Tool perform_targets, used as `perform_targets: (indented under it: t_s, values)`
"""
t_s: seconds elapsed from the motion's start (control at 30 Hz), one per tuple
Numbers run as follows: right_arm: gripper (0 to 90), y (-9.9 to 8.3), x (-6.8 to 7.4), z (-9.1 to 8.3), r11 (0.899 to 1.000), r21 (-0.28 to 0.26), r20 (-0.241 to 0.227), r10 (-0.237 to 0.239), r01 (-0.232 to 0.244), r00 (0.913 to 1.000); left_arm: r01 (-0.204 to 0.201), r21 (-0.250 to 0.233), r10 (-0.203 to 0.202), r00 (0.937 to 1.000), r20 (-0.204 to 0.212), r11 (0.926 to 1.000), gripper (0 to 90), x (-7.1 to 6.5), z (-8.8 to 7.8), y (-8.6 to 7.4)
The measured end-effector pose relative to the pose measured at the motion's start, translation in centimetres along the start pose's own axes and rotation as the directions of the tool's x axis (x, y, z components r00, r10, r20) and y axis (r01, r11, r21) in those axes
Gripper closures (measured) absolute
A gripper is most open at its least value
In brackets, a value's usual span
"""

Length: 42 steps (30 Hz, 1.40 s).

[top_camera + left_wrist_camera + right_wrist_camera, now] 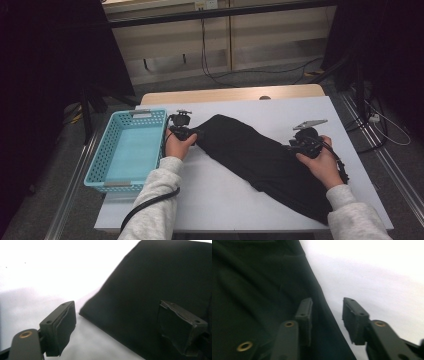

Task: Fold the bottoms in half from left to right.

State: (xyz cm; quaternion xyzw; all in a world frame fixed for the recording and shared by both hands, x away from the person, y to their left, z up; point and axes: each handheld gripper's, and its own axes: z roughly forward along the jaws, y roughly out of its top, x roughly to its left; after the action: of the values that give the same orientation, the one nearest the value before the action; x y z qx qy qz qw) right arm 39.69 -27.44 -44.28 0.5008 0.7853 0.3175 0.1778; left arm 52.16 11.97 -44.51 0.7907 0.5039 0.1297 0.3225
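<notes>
Lying flat, the matte black cloth (260,157) tapers toward the perforated plastic basket (111,150).

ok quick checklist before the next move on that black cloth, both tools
1. Left tool open: ok, its jaws stand wide apart.
2. Left tool lined up on the black cloth: ok, the cloth's corner lies between its jaws, not pinched.
3. Right tool open: ok, a gap shows between the jaws.
4. Right tool on the cloth's edge: ok, one jaw is over the fabric, the other over the white table.
5. Cloth flat: not ok, it lies bunched and slanted.
6. Blue basket free to take it: ok, nothing inside.
</notes>
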Motion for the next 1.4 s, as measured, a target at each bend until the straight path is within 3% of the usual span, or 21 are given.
perform_targets:
  t_s: [0.1,0.23,0.27,0.37,0.4,0.43,0.57,0.67,0.73,0.8,0.93,1.07,1.17,1.3,1.33,1.4]
  values:
    - [54.8,-0.3,-0.2,-1.0,1.0,-0.021,-0.002,0.016,-0.016,0.9999,0.004,-0.008,-0.003,0.9999,0.015,1.0,14.9,0.1,0.4,0.3]
    - [53.5,-0.9,-0.2,-1.8,0.999,-0.038,-0.023,0.023,-0.024,0.9995,0.008,0.0,-0.008,1.0,-0.002,1.0,15.6,0.3,1.3,0.6]
    - [53.1,-1.2,0.2,-2.3,0.999,-0.047,-0.038,0.009,-0.01,0.9992,-0.019,0.002,0.019,0.9997,-0.017,0.9998,18.3,0.4,1.7,0.7]
    - [52.5,-1.5,0.5,-2.7,0.998,-0.056,-0.053,-0.003,0.0,0.9986,-0.029,-0.003,0.029,0.9993,-0.026,0.9996,20.5,0.5,2.0,0.8]
    - [52.3,-1.8,0.9,-3.1,0.998,-0.066,-0.065,-0.012,0.008,0.9978,-0.061,0.015,0.061,0.9977,-0.028,0.998,23.4,0.4,1.9,0.9]
    - [52.2,-1.9,1.0,-3.3,0.997,-0.07,-0.066,-0.018,0.014,0.9977,-0.061,0.015,0.061,0.9977,-0.028,0.998,25.3,0.4,1.9,0.9]
    - [52.1,-2.2,1.3,-3.9,0.996,-0.092,-0.075,-0.023,0.016,0.9969,-0.03,0.045,0.03,0.9995,0.013,0.9985,48.1,0.1,1.5,1.1]
    - [52.0,-2.5,1.7,-4.5,0.994,-0.104,-0.085,-0.03,0.021,0.996,0.036,0.061,-0.04,0.9964,0.074,0.9975,74.7,0.2,1.3,0.9]
    - [51.9,-3.0,2.0,-4.8,0.995,-0.096,-0.085,-0.034,0.026,0.9958,0.026,0.06,-0.03,0.9973,0.067,0.9979,83.4,-0.2,1.2,0.9]
    - [51.6,-3.4,2.3,-5.0,0.995,-0.091,-0.092,-0.039,0.03,0.995,0.006,0.069,-0.009,0.999,0.044,0.9976,85.4,-0.7,1.1,1.2]
    - [51.6,-4.3,2.8,-5.4,0.995,-0.089,-0.105,-0.045,0.035,0.9935,0.012,0.075,-0.014,0.9996,0.024,0.9971,86.4,-0.6,0.6,1.6]
    - [58.2,-6.3,4.5,-5.1,0.996,-0.064,-0.149,-0.076,0.067,0.9859,0.055,0.039,-0.055,0.9984,-0.014,0.9977,87.1,0.3,-0.3,2.1]
    - [60.0,-6.9,5.4,-4.5,0.995,-0.035,-0.169,-0.101,0.097,0.9803,0.066,0.038,-0.066,0.9978,-0.001,0.9971,87.0,0.3,-0.4,1.9]
    - [67.3,-7.2,5.9,-4.3,0.991,-0.041,-0.164,-0.132,0.127,0.9776,0.067,0.04,-0.067,0.9977,-0.002,0.9969,86.9,0.2,-0.3,1.7]
    - [76.2,-7.2,6.0,-4.3,0.989,-0.039,-0.153,-0.149,0.145,0.977,0.068,0.041,-0.069,0.9977,0.0,0.9968,86.8,0.2,-0.2,1.6]
    - [84.4,-7.3,5.8,-4.4,0.99,-0.031,-0.16,-0.144,0.14,0.9766,0.067,0.041,-0.067,0.9978,0.0,0.9969,86.8,0.2,-0.2,1.5]
